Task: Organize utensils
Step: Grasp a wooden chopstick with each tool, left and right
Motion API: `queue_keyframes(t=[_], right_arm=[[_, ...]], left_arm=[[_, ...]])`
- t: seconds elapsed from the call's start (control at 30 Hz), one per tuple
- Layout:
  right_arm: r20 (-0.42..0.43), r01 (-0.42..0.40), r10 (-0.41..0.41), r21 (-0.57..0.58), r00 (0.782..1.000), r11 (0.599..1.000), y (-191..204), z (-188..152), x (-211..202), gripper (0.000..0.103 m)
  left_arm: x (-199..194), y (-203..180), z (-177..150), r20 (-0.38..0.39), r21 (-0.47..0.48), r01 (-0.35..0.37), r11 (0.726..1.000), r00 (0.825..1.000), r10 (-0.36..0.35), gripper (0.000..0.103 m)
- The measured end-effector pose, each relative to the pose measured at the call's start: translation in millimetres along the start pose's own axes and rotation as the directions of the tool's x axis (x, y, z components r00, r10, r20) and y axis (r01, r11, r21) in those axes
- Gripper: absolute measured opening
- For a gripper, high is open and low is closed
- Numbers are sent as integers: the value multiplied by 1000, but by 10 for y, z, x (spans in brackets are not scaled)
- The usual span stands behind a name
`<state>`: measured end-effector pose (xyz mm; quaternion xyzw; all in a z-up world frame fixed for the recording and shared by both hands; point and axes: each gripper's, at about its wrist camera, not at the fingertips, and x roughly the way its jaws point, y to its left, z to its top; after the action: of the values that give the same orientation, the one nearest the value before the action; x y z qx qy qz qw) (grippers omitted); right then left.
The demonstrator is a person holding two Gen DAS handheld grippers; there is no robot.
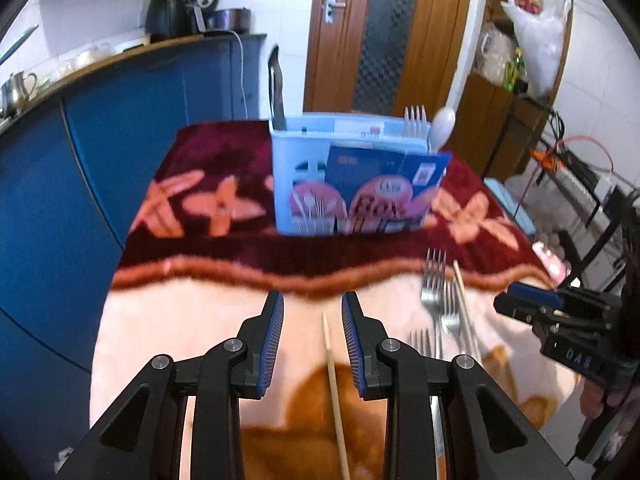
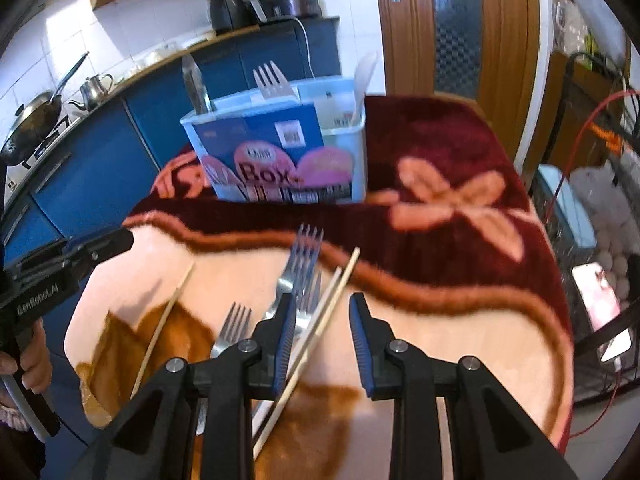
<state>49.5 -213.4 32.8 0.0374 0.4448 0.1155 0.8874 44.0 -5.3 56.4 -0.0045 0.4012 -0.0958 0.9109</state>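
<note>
A light blue utensil box (image 1: pixel 352 184) stands at the back of the blanket-covered table, also in the right wrist view (image 2: pixel 280 152). It holds a fork (image 2: pixel 272 80), a white spoon (image 1: pixel 443 124) and a dark knife-like tool (image 1: pixel 277 92). My left gripper (image 1: pixel 313 304) is open above a single chopstick (image 1: pixel 334 384) that lies between its fingers. My right gripper (image 2: pixel 322 308) is open above a pair of chopsticks (image 2: pixel 320 320), beside three forks (image 2: pixel 300 272) lying on the blanket. The forks show in the left wrist view (image 1: pixel 434 284) to the right.
The table is covered by a maroon and peach floral blanket (image 2: pixel 460 208). Blue kitchen cabinets (image 1: pixel 80 160) stand to the left, a wooden door (image 1: pixel 384 32) behind. A wire rack with eggs and a phone (image 2: pixel 600 304) stands at the right.
</note>
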Motion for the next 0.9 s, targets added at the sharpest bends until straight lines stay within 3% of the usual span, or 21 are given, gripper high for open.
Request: queue_keyframes(t=[0.17, 0.3, 0.53, 0.9], right_arm=[[-73, -22, 25, 39, 997, 999, -49, -31, 116, 29], [-110, -23, 28, 50, 993, 998, -57, -30, 181, 23], [-175, -54, 71, 99, 982, 994, -113, -51, 341, 16], [-203, -76, 101, 125, 974, 989, -204, 43, 453, 14]], left_arm=[[104, -47, -106, -79, 31, 2, 1000, 997, 1, 31], [191, -71, -170, -131, 40, 3, 999, 991, 2, 31], [282, -77, -203, -180, 46, 5, 999, 984, 4, 31], [435, -118, -217, -261, 46, 44, 998, 965, -30, 31]])
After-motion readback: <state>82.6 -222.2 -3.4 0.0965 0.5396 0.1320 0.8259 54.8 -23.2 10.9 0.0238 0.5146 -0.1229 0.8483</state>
